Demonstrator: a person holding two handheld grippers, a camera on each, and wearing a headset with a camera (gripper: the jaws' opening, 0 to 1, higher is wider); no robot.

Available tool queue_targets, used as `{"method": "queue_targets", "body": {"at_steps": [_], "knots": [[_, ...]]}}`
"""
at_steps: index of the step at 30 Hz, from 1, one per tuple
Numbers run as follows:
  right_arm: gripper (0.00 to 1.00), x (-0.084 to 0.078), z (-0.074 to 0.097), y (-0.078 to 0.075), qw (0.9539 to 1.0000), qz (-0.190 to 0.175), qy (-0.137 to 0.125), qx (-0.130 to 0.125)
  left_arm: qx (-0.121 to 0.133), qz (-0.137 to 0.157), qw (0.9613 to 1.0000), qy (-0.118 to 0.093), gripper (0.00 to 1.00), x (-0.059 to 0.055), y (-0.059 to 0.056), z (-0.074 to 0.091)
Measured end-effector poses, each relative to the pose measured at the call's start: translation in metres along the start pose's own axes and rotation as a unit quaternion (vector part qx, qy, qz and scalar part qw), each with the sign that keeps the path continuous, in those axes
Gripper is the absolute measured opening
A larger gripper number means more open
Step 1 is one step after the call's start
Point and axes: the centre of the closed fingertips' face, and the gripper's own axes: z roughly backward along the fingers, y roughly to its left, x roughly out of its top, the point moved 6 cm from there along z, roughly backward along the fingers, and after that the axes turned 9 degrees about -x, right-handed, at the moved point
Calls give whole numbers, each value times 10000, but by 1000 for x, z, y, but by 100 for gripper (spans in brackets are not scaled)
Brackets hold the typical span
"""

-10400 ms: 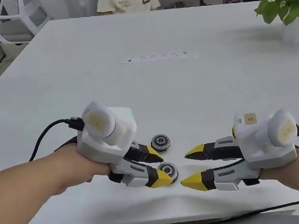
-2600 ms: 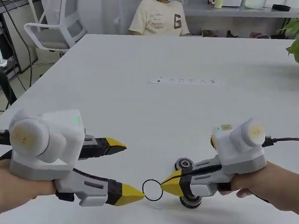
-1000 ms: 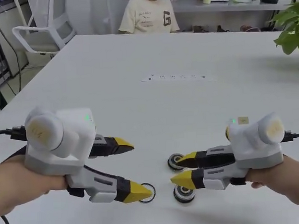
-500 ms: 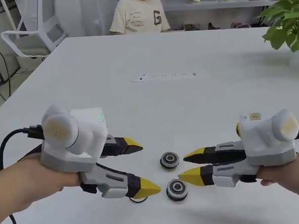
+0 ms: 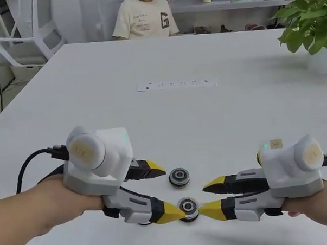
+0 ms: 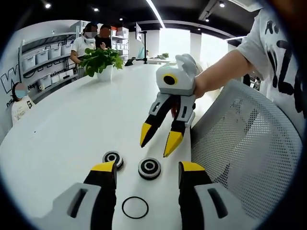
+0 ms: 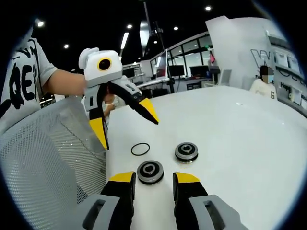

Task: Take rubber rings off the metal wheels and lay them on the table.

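Head view, lower centre: near wheel [image 5: 188,207] on surface [image 5: 218,125], btwn tips of left tool [image 5: 166,191] & right tool [image 5: 207,196]. Far wheel [image 5: 179,176] just behind it, apart. Left gripper view: rubber ring [image 6: 135,207] flat on surface btwn that tool's jaws, bottom centre, below both wheels. Socket strip [image 5: 175,84] mid-frame in head view, plant [image 5: 305,18] upper right.

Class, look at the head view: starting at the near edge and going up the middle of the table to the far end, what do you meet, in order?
nearer wheel → farther wheel → pale strip → seated person
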Motion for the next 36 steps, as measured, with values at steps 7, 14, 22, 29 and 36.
{"method": "queue_targets", "body": {"at_steps": [7,14,22,29,36], "knots": [[27,-7,-6,3,10000,39,56,36,-121,92,9999,32,42,-5,-1,-13],[25,-14,-14,6,9999,64,121,39,-190,232,9995,111,37,-15,-1,-22],[22,-16,-17,5,10000,4,80,10,-180,335,9992,137,27,-20,4,-31],[19,-17,-18,6,10000,-2,62,17,-209,363,9990,160,22,-22,4,-37],[19,-18,-18,6,10000,-27,28,0,-215,299,9991,221,15,-24,3,-42]]}}
